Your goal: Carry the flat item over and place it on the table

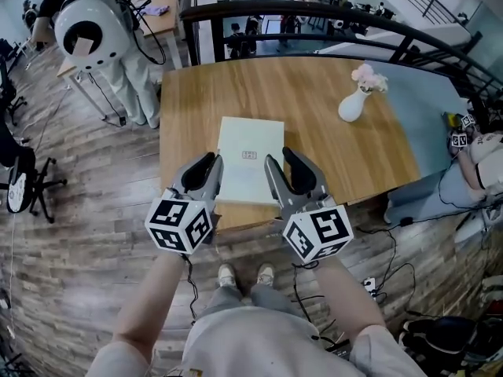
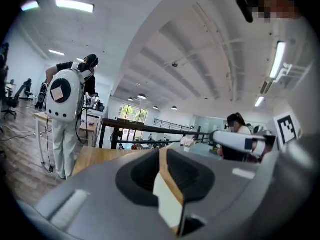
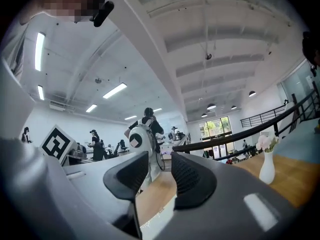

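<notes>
The flat white item (image 1: 250, 159) lies on the wooden table (image 1: 314, 93), close to its front edge. My left gripper (image 1: 206, 167) is at the item's near left corner. In the left gripper view the item's thin pale edge (image 2: 169, 206) runs between the jaws, and the left gripper (image 2: 162, 176) is shut on it. My right gripper (image 1: 283, 163) is at the near right corner. In the right gripper view a clear gap shows between the jaws of the right gripper (image 3: 160, 176), with the item (image 3: 157, 224) low in that gap and the pads off it.
A white vase with pale flowers (image 1: 354, 104) stands at the table's far right. A dark railing (image 1: 314, 14) runs behind the table. A person with a white backpack (image 1: 94, 30) stands at the far left. Cables (image 1: 377, 281) lie on the floor to my right, and a seated person (image 1: 479, 159) is at the right edge.
</notes>
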{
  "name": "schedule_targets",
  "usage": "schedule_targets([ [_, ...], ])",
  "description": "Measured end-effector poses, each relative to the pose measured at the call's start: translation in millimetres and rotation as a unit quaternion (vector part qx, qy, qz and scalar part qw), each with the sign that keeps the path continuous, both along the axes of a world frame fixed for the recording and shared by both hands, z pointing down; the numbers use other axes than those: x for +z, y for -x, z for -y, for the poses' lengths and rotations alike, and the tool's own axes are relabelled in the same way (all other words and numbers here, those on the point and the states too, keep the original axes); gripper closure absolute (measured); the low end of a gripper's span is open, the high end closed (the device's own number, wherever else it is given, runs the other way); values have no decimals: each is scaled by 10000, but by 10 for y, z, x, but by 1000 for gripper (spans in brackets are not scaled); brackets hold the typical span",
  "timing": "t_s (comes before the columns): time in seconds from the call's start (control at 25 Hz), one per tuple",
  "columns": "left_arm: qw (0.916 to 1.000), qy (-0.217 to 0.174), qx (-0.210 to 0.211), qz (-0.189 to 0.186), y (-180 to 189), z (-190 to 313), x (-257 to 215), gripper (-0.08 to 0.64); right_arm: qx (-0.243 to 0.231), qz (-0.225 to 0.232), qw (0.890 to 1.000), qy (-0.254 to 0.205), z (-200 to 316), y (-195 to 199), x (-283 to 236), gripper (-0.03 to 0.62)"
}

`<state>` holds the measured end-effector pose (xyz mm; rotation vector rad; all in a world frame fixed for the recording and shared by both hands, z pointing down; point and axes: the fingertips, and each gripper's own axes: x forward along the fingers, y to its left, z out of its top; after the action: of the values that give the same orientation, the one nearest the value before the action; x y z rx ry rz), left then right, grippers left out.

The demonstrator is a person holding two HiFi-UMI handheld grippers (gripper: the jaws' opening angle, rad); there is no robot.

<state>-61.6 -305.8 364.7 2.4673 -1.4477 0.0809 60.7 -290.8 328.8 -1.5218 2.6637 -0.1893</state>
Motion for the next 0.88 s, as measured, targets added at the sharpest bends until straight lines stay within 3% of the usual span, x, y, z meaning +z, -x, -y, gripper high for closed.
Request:
schedule_targets([
  [0.28,9966,-668,472,38,-156,-390,-838,535,-336,537,9977,-257,-426,-3,-833,491],
  [0.44,9943,-922,529,-58,-200,-569,-1238,549,-471,441,9967,-494,-621,-48,-1186,527],
  [0.56,9925,-1078,570,68,-175,-698,-1451,557,-562,424,9955,-628,-741,-42,-1376,555],
  [0.72,9902,-1175,689,321,-186,-887,-1525,557,-728,207,9949,-666,-921,20,-1460,578],
  [0.88,9886,-1297,712,271,-173,-1103,-1665,557,-972,145,9929,-672,-1159,111,-1583,591],
])
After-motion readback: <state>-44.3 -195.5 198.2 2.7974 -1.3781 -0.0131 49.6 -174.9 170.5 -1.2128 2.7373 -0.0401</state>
